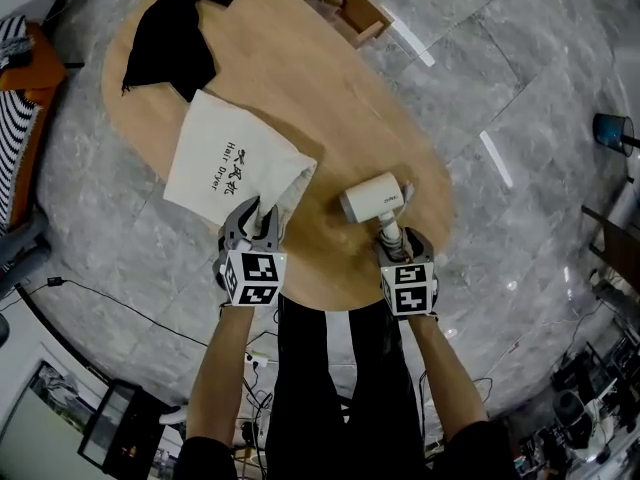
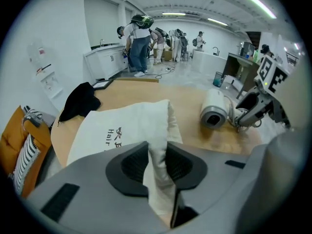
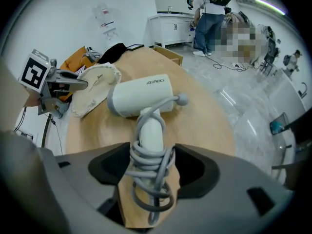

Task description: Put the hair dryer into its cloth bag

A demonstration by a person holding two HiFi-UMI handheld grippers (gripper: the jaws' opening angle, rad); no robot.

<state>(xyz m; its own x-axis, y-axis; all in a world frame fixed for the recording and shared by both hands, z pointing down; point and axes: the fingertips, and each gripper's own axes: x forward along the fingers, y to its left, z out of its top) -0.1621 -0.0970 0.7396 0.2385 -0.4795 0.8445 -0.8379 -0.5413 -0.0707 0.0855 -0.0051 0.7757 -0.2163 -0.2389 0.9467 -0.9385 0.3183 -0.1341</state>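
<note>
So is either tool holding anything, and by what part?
The left tool pinches the cloth bag at its mouth edge. The right tool only straddles the hair dryer handle.

Left gripper: jaws closed onto an upright fold of the cloth bag, fabric touching both pads. Rest of the bag lies flat on the wooden table toward its left edge, print facing up. Black cloth at the far left edge, dark frame just behind it. Hair dryer lies near the right edge, nozzle facing the camera. Right gripper is at its handle; jaw state unreadable from here. People stand in the background.
</note>
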